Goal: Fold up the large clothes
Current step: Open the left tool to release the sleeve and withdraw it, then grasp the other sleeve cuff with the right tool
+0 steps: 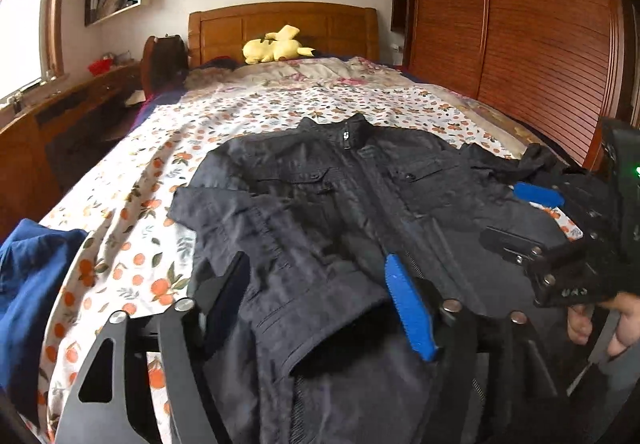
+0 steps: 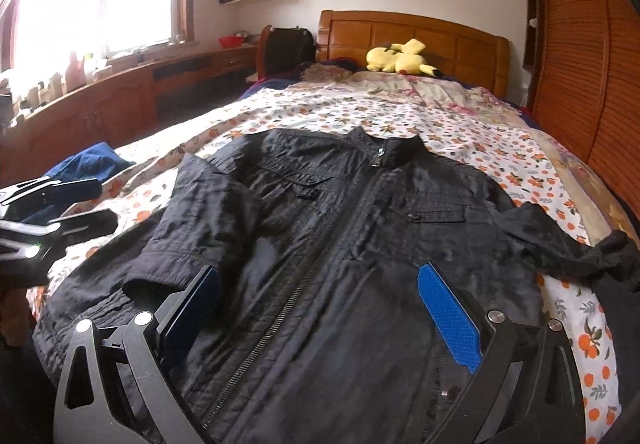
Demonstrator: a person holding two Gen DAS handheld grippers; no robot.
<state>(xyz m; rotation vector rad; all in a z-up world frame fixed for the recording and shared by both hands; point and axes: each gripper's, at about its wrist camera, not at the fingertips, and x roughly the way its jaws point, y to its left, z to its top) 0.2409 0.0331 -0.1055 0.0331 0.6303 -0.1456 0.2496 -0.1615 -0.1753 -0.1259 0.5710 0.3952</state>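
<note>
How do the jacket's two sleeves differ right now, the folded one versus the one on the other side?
The left sleeve is folded in over the black jacket, its cuff lying on the jacket front; the right sleeve stretches outward onto the floral bedspread. The left sleeve lies compact and fairly flat, while the right sleeve ends in a bunched, crumpled cuff near the bed's edge. Both are the same black fabric, and neither is gripped.

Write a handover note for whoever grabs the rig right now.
Left gripper: open, over the jacket's hem, holding nothing.
Right gripper: open, over the lower front, holding nothing.
Black jacket: front up on the floral bedspread, zipped, collar toward the headboard. One sleeve is folded in, the other sleeve is still spread out.
Left to do: second sleeve, then body folds.
</note>
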